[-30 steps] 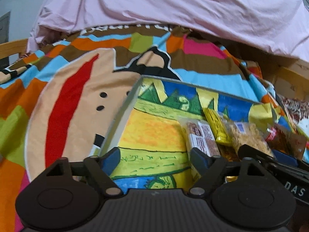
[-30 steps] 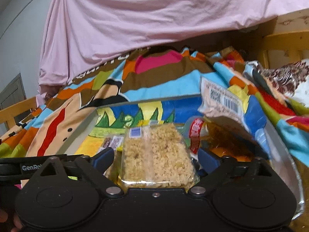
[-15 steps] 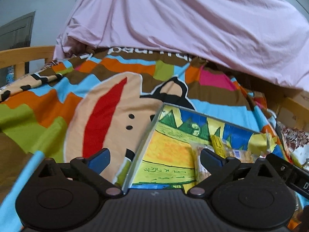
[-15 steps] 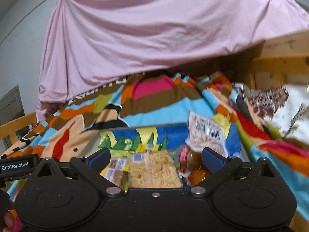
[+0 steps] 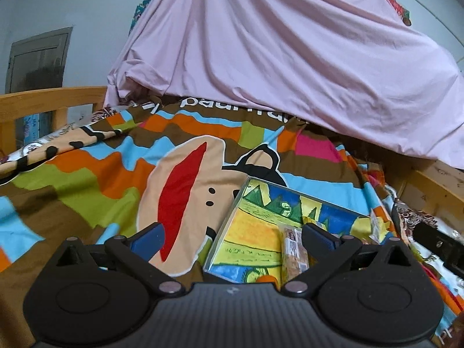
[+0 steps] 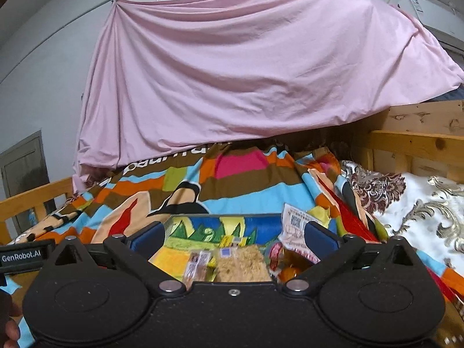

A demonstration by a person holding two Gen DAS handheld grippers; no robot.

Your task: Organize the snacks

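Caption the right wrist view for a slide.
Open right tool above a colourful tray of packaged snacks on a patterned bedspread.

tray (image 6: 261, 221): shallow, bright cartoon print, lies flat on the bed | crumbly bar in clear wrap (image 6: 242, 264): flat in the tray, middle | narrow printed packet (image 6: 197, 264): just left of it | small yellow packets (image 6: 232, 241): behind | white bag with barcode (image 6: 295, 227): leaning at right edge | orange snack (image 6: 290, 271): right, blurred

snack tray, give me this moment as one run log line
left gripper: open, empty | right gripper: open, empty | snack tray: on bedspread, snacks inside
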